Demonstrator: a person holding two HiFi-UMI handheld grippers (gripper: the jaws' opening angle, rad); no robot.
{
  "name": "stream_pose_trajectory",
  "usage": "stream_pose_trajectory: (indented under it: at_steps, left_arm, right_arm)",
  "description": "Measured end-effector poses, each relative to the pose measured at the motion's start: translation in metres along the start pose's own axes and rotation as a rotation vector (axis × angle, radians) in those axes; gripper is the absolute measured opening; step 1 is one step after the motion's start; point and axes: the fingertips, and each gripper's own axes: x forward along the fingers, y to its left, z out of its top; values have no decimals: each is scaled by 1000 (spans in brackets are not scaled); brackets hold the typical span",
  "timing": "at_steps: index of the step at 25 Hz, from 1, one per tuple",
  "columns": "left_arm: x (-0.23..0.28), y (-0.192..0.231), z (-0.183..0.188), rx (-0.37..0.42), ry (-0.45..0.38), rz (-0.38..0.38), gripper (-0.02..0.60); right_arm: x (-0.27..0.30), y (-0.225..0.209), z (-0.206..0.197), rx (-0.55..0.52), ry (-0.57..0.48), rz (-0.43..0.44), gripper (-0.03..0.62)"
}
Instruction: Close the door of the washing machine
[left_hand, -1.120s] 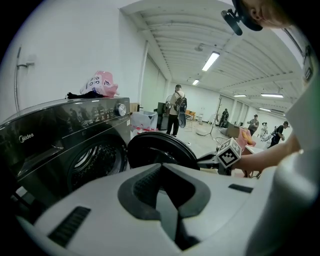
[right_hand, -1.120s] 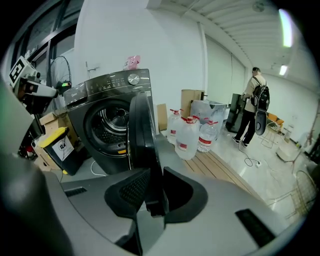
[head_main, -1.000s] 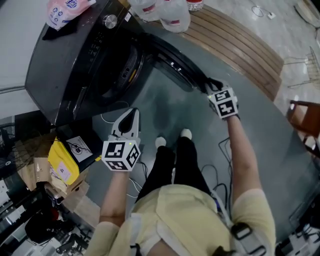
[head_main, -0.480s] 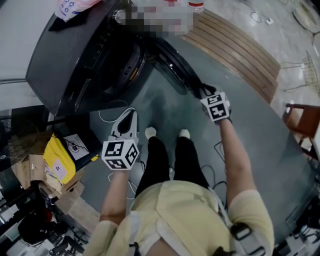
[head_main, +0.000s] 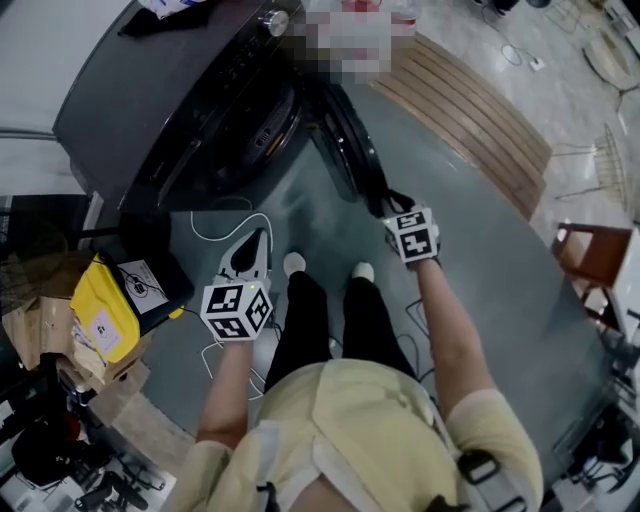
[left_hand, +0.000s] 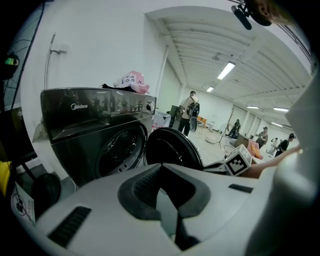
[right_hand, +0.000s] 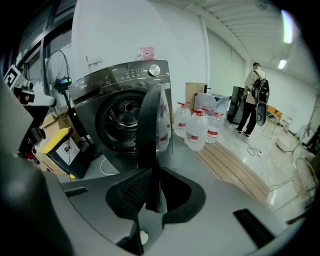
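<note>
The dark grey washing machine (head_main: 150, 90) stands at the upper left, its drum opening (head_main: 245, 140) uncovered. Its round door (head_main: 345, 145) is swung partway out over the floor. My right gripper (head_main: 385, 200) is shut on the door's outer edge. In the right gripper view that door (right_hand: 152, 125) runs edge-on between the pads of the right gripper (right_hand: 152, 192), with the drum (right_hand: 125, 120) behind. My left gripper (head_main: 260, 238) hangs shut and empty over the floor in front of the machine. From the left gripper (left_hand: 167, 192) I see the machine (left_hand: 95, 130) and the door (left_hand: 172, 150).
Large water bottles (right_hand: 197, 127) stand to the right of the machine beside a strip of wooden boards (head_main: 470, 100). A yellow box (head_main: 100, 305) and a white cable (head_main: 215, 235) lie on the floor at the left. My feet (head_main: 293, 263) are between the grippers. A chair (head_main: 590, 255) is far right.
The door has swung closer to the machine, and my right gripper has moved left with its edge. The left gripper has shifted slightly toward the machine.
</note>
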Motion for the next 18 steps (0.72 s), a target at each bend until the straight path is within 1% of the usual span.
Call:
stream_pose_trajectory:
  at_steps: [4, 8, 13, 18]
  left_arm:
    - [-11, 29, -14, -53, -3, 22, 3]
    - [-19, 56, -20, -93, -4, 43, 3]
    - [-29, 73, -32, -139, 2, 58, 3]
    - [-39, 96, -41, -184, -2, 90, 3]
  right_arm:
    - [7, 37, -3, 32, 31, 9, 55]
    - [16, 73, 3, 57, 46, 20, 55]
    - [23, 115, 11, 72, 75, 54, 61]
    - [42, 155, 22, 69, 85, 92, 71]
